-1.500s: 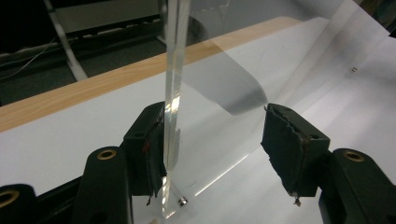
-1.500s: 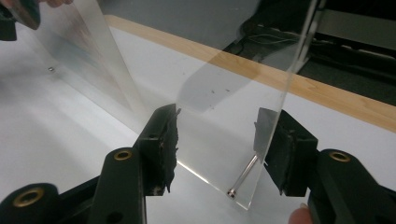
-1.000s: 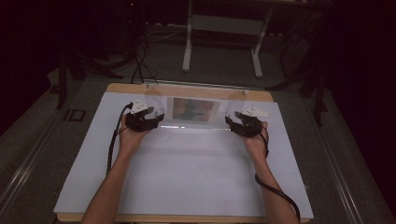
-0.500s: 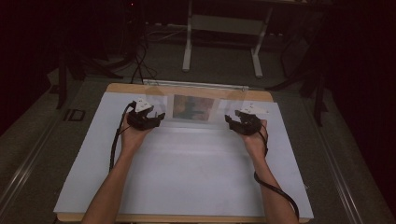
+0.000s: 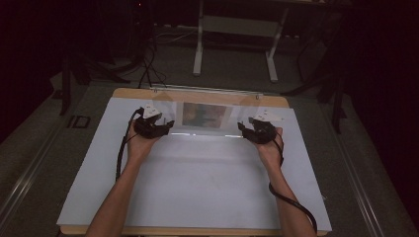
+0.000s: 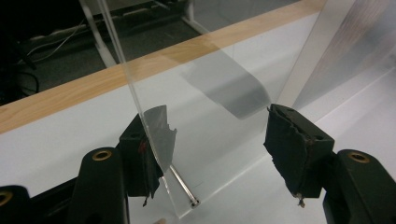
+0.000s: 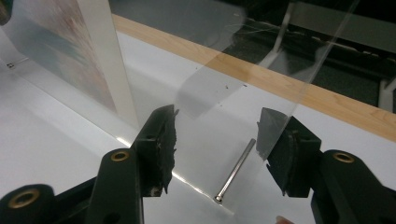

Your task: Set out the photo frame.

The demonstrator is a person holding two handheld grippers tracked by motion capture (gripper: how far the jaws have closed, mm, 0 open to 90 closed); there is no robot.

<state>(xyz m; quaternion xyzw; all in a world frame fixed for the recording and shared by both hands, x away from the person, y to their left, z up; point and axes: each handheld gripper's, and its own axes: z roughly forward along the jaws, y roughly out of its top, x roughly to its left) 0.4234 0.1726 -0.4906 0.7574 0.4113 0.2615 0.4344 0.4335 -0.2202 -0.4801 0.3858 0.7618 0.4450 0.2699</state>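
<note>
Both my tongs, left (image 5: 167, 124) and right (image 5: 242, 127), gape around the clear frame (image 5: 207, 116) near the tabletop's far edge; uneven closing could topple it.

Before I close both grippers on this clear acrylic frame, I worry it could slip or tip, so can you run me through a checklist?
1. Left gripper open, with the panel's edge between its jaws: ok.
2. Right gripper open, with the other edge between its jaws: ok.
3. Both grippers level at opposite ends of the acrylic frame: ok in the high view.
4. Metal pin at the bottom corner sits between the right jaws and may foul the grip: not ok.
5. Pads look torn, so their hold on smooth acrylic: cannot tell.
6. Frame standing steady on the white table: cannot tell.
</note>
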